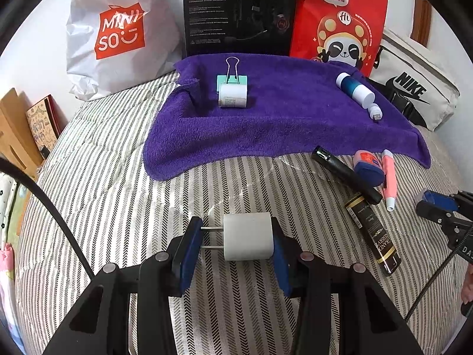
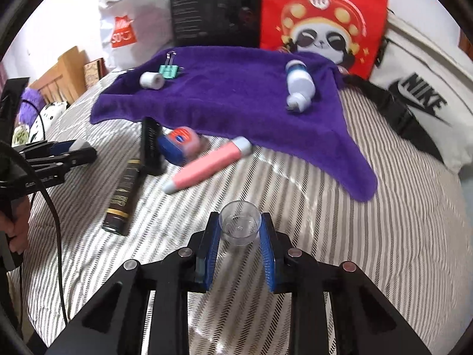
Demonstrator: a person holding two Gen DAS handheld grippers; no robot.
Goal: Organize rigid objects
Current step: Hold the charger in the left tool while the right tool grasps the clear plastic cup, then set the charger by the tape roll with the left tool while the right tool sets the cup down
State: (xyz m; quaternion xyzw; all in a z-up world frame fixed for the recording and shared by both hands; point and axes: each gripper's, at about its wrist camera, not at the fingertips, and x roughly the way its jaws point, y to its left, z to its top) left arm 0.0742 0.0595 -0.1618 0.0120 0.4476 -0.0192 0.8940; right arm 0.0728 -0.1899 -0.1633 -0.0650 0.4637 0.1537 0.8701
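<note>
The left gripper [image 1: 236, 241] is clamped on a white two-pin plug adapter [image 1: 247, 236], its metal pins against the left pad, above the striped bedspread [image 1: 118, 177]. The right gripper [image 2: 240, 236] is closed narrowly on a small clear plastic cup [image 2: 241, 226]. Farther off, the purple towel [image 1: 280, 118] carries a mint binder clip [image 1: 232, 80], a white roll [image 1: 233, 95] and a blue-and-white bottle [image 1: 354, 88]. At the towel's near right edge lie a black tube [image 1: 343, 173], a pink pen [image 1: 388, 177] and a black-and-gold tube [image 1: 372, 233]
</note>
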